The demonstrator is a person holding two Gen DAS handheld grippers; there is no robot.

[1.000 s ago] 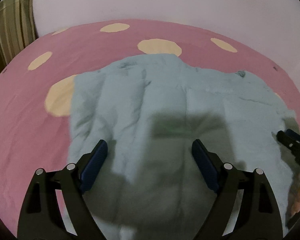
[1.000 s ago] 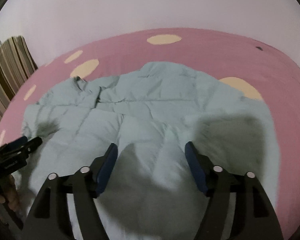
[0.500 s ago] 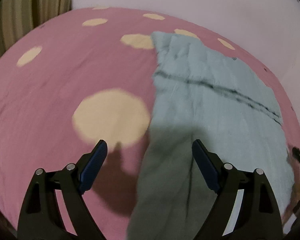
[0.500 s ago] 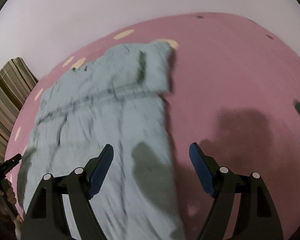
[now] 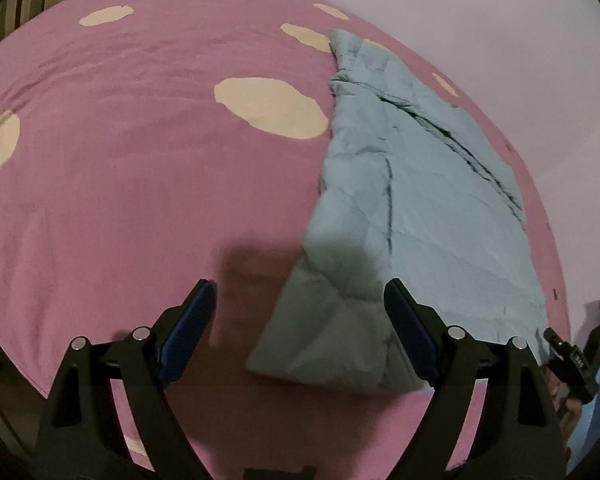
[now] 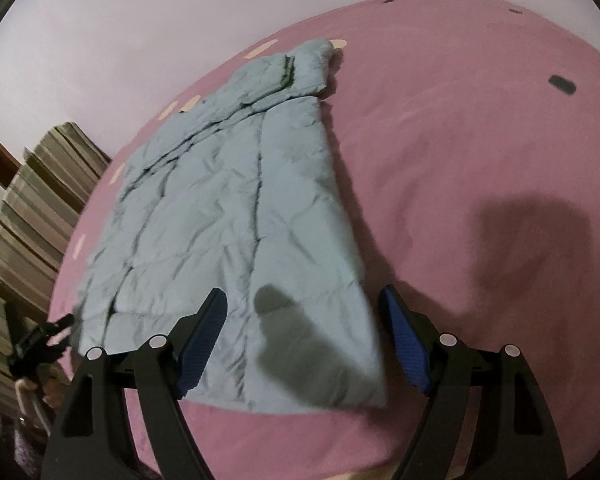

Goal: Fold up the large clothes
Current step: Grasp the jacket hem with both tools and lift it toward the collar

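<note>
Jacket (image 5: 412,200), pale blue and quilted, lay folded on the pink spotted bed (image 5: 120,200). In the left wrist view, the left gripper (image 5: 298,312) stood wide apart and empty above its near left corner. In the right wrist view, the right gripper (image 6: 304,320) was also apart, empty, over the jacket's (image 6: 236,208) near right corner.

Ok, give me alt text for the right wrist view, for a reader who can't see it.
A pale blue quilted jacket lies folded into a long panel on a pink bedsheet, its near right corner between the open right gripper, which is not touching it. The left gripper shows at the left edge, with striped curtains behind.
</note>
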